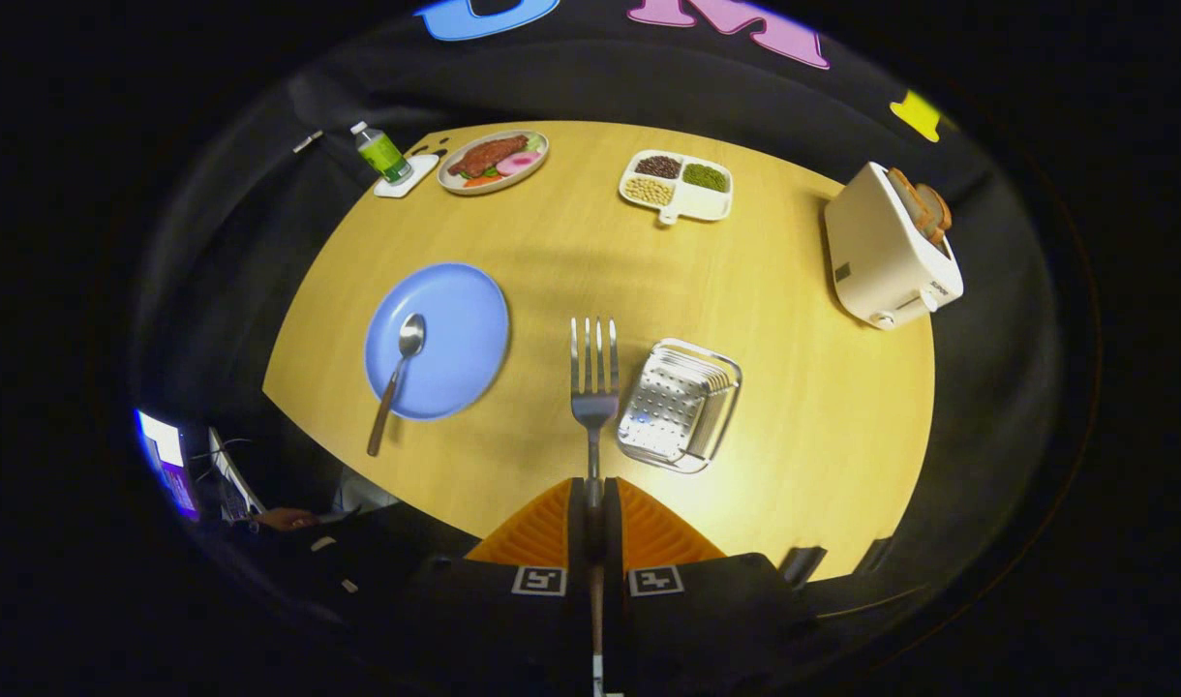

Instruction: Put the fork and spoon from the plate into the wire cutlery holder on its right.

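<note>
The gripper (593, 499) clamps the fork (593, 382) handle, tines up-frame, left of the wire cutlery holder (679, 405) (centre frame); a loose grip risks a drop short of it.

A pale wooden counter (571, 252) is surrounded by black cloth walls (213, 242). A soft glare is cast on its near side (by overhead light). A lit screen (165, 460) is glimpsed below its edge.

Gripper (593, 503): fingers clamped on the fork (593, 387) handle, tines pointing ahead.
Just right of the tines: wire cutlery holder (680, 405), open-topped.
Left of the fingers: blue plate (465, 319) carrying the spoon (397, 378).
Between plate and holder: bare table (552, 261).
Far right: toaster (891, 252), well apart.
</note>
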### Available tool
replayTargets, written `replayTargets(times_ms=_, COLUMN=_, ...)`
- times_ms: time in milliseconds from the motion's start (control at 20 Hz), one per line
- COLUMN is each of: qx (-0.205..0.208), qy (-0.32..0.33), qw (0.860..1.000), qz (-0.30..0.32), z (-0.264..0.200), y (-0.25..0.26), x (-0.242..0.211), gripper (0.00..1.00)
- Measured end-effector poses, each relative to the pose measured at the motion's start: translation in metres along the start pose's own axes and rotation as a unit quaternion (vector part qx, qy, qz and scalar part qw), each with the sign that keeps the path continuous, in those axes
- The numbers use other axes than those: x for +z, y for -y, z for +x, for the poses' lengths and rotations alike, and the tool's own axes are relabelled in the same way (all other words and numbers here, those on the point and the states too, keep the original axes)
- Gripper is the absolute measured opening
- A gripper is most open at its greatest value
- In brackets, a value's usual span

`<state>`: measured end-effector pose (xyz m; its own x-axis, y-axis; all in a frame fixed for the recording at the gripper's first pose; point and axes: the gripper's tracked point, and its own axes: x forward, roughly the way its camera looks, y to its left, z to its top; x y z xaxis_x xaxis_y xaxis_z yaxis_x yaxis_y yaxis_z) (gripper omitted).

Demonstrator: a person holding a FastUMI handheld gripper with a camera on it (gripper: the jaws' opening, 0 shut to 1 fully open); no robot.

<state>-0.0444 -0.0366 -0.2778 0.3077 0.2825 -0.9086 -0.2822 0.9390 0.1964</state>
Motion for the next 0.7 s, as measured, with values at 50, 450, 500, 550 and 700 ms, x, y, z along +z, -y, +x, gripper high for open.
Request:
replayTargets(times_ms=50, qx=-0.004, qy=-0.014, qw=1.0, qz=0.001, z=-0.001, y=0.009, x=-0.006, gripper=0.09)
replayTargets(times_ms=450, qx=-0.024, qy=-0.193, qw=0.979, qz=-0.062, z=0.014, y=0.055, x=-0.033, gripper=0.09)
replayTargets(times_ms=500, qx=-0.031, qy=-0.213, qw=0.974, qz=-0.073, z=0.015, y=0.062, x=-0.031, gripper=0.09)
replayTargets(times_ms=550, qx=-0.034, qy=-0.228, qw=0.97, qz=-0.081, z=0.019, y=0.065, x=-0.028, gripper=0.09)
replayTargets(times_ms=700, qx=-0.023, qy=-0.256, qw=0.963, qz=-0.085, z=0.023, y=0.061, x=-0.018, gripper=0.09)
